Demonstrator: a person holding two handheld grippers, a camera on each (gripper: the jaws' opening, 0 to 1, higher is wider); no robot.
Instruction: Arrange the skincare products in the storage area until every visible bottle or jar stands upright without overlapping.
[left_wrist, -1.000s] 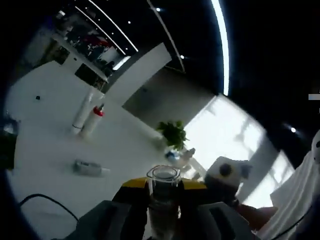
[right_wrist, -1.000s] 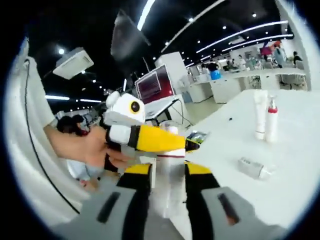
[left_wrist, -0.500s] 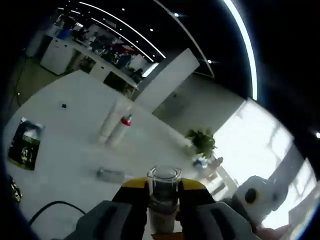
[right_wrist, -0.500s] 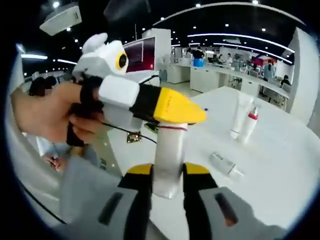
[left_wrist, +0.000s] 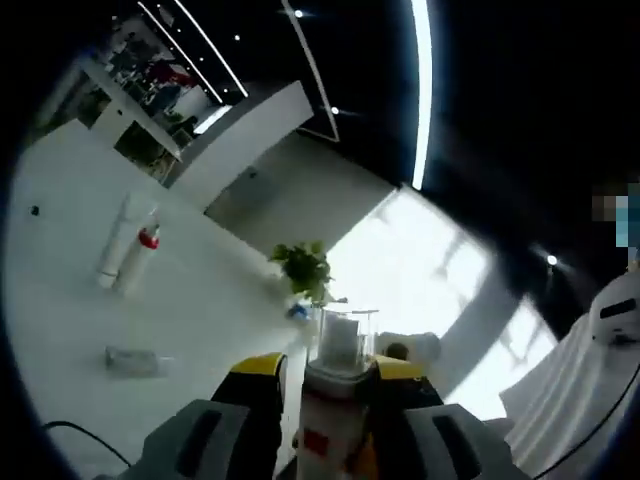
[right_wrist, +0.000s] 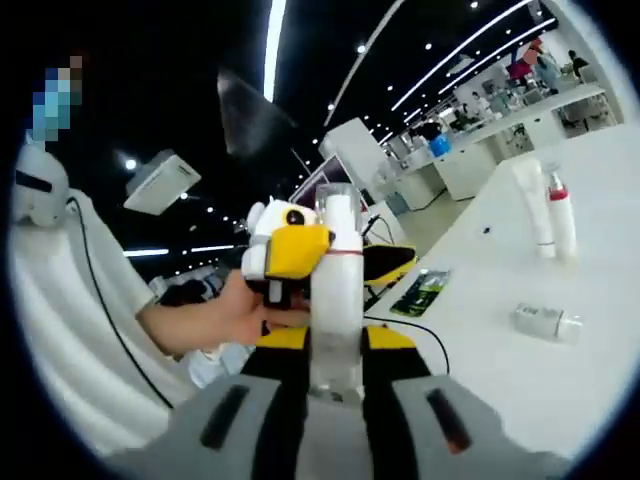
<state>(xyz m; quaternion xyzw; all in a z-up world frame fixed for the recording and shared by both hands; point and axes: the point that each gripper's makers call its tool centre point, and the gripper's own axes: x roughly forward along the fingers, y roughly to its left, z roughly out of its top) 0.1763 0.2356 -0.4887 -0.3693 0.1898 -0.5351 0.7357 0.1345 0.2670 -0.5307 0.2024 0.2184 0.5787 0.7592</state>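
Note:
A white skincare bottle (right_wrist: 338, 290) with a clear cap (left_wrist: 338, 338) and a red mark low on its body is held up in the air. My right gripper (right_wrist: 336, 340) is shut on the bottle's body from below. My left gripper (left_wrist: 328, 366) straddles the top of the bottle with a thin gap beside it, so it stands open. In the right gripper view the left gripper (right_wrist: 348, 258) has a yellow jaw on each side of the bottle's neck, and a person's hand (right_wrist: 225, 315) holds it.
On the white table (right_wrist: 600, 380) a white tube (right_wrist: 530, 205) and a red-capped bottle (right_wrist: 560, 215) stand upright side by side. A small bottle (right_wrist: 545, 322) lies flat nearer me. A dark packet (right_wrist: 425, 292), a black cable (left_wrist: 60, 430) and a plant (left_wrist: 303, 268) mark the table's edges.
The left jaws, tight on the clear cap before, have spread apart around the bottle. Both views have swung with the hands, and the bottle stays in the right gripper.

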